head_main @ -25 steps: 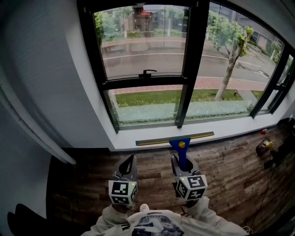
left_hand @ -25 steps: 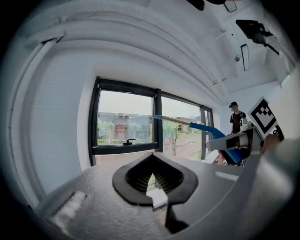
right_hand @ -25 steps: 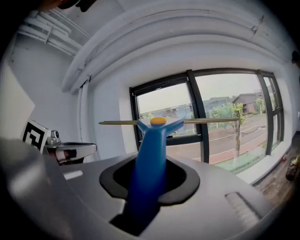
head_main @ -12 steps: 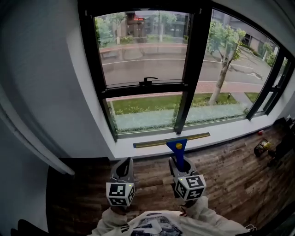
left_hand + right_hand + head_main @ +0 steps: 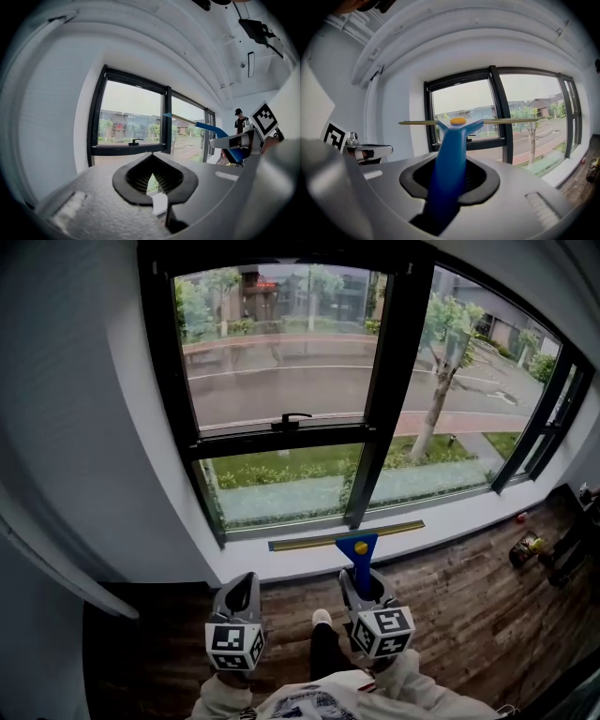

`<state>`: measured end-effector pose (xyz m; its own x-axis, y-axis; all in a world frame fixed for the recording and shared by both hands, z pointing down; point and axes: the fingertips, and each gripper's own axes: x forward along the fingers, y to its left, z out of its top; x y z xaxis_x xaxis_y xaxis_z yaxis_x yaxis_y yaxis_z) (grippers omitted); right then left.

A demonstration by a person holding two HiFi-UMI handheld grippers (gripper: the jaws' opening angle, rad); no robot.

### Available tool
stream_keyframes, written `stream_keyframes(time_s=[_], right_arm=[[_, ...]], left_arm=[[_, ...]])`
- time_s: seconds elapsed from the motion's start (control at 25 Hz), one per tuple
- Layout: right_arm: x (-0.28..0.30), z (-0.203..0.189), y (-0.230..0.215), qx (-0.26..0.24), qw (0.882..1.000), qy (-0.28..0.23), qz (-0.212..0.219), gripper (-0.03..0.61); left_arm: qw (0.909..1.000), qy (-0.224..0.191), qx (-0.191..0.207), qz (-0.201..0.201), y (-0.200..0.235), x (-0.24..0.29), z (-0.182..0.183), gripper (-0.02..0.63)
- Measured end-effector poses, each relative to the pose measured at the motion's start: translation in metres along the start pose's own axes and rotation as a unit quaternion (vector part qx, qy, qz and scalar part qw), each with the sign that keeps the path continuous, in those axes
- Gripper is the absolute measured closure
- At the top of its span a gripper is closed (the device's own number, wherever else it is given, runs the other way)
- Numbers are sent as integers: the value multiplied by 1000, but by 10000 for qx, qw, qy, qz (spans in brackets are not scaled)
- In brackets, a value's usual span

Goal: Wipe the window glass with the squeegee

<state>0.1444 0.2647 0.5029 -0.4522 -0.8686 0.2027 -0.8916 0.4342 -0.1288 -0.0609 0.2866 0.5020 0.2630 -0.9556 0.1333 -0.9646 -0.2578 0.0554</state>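
The squeegee [image 5: 357,555] has a blue handle, a yellow knob and a long thin blade [image 5: 347,532] held level in front of the white sill. My right gripper [image 5: 355,577] is shut on its handle; in the right gripper view the handle [image 5: 449,164] rises from between the jaws toward the window. My left gripper [image 5: 245,581] is beside it, to the left, shut with nothing in it. The window glass [image 5: 272,352] has black frames; the squeegee is away from the glass. From the left gripper [image 5: 151,158], the squeegee [image 5: 220,132] shows at the right.
A black window handle [image 5: 292,418] sits on the middle crossbar. The white sill [image 5: 281,561] runs under the panes above a wooden floor. Small objects [image 5: 525,547] lie on the floor at the right. A shoe [image 5: 322,619] shows between the grippers. A person [image 5: 240,123] stands far right.
The view has drawn closer to the window and both grippers sit lower in the frame. A shoe has come into view between them. The squeegee stays in the right gripper.
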Motion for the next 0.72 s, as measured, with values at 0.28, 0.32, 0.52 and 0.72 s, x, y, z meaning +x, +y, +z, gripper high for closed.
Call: stream_keyframes(time_s=[0.28,0.32,0.52,0.72], right_arm=[[120,3,-70,91,9999,131,49,465],[143,10,-84,81,9999,106,44,465],[254,56,-148,13,10000,-8,65,465],[342,106,-195,-130,9997,-158,146,465]], left_arm=[[9998,165,50,82,30,128,1,614],[9998,139,78,91,36,154,7,614],[9997,53,222,73,64,289,47,614],[9995,-88,248,156,83,391,84,615]])
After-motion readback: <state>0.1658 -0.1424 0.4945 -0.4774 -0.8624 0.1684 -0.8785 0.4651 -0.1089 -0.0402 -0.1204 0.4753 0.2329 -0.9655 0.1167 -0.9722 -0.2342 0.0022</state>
